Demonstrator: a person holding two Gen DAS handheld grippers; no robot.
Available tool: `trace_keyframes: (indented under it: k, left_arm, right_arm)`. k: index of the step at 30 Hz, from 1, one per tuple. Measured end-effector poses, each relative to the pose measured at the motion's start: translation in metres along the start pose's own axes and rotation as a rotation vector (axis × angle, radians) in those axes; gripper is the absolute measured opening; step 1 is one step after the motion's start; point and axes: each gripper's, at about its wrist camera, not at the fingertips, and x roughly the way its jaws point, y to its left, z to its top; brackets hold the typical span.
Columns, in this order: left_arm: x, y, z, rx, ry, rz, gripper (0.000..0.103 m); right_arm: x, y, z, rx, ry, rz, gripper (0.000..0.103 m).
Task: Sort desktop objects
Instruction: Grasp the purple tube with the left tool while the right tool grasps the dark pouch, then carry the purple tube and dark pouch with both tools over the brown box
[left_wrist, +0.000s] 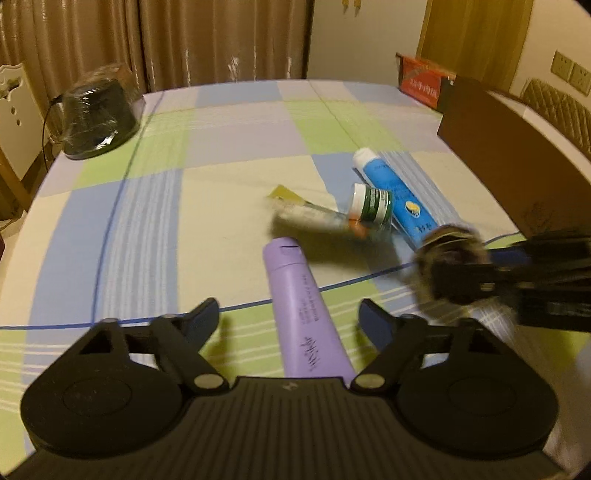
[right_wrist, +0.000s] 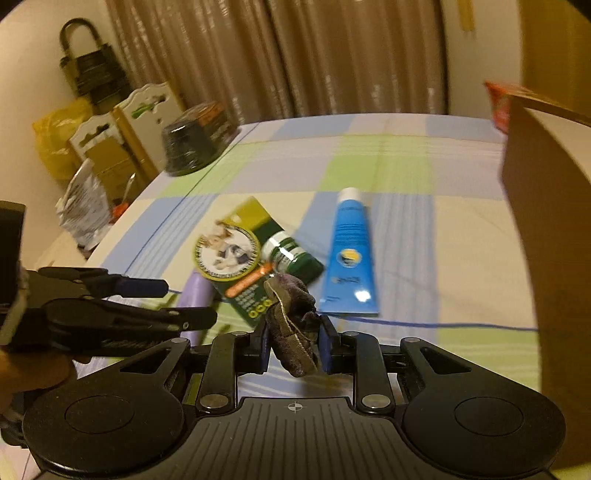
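Right gripper (right_wrist: 293, 341) has its fingers clamped on a soft, crumpled dark cloth pouch (right_wrist: 291, 325), which bulges out above and below them. It looks light and floppy, so a pinch on the bunched middle should do.

Left gripper (left_wrist: 290, 319) has its fingers spread wide with the purple tube (left_wrist: 304, 314) lying between them, not pinched. The tube looks smooth, light, a bit squishy; I'd grab mid-body, across its width.

Past the fingertips on the tabletop (left_wrist: 229, 122): blue tube (left_wrist: 397, 195), green-capped bottle (left_wrist: 371, 206), a green packet (right_wrist: 236, 254).
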Motion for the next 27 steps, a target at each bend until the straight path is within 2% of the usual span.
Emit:
trace_keyframes:
  k: [4,5,7,9,17,22,27]
  left_arm:
    - [0.013,-0.004,0.003,0.011,0.024,0.012,0.055]
    - [0.014,-0.005,0.003,0.021,0.026,0.013,0.047]
    - [0.016,-0.008,0.003,0.04,0.029,0.016,0.042]
    - [0.015,-0.009,0.003,0.044,0.031,0.016,0.031]
    - [-0.007,-0.009,-0.016,0.032,0.062,0.043,0.03]
    - [-0.032,-0.013,-0.038,-0.034,0.069,0.095,0.03]
    - [-0.061,-0.033,-0.059,-0.083,0.058,0.145,0.03]
  right_arm:
    - [-0.009,-0.005,-0.005,0.025,-0.003,-0.022,0.025]
    - [-0.011,-0.006,-0.006,0.028,-0.003,-0.024,0.025]
    - [-0.015,-0.006,-0.008,0.034,-0.003,-0.029,0.025]
    - [-0.02,-0.006,-0.009,0.035,-0.007,-0.03,0.025]
    - [-0.031,0.0,-0.008,-0.019,-0.021,0.003,0.025]
    - [-0.041,0.0,-0.012,-0.072,-0.027,0.063,0.025]
    - [-0.056,0.0,-0.018,-0.128,-0.039,0.134,0.025]
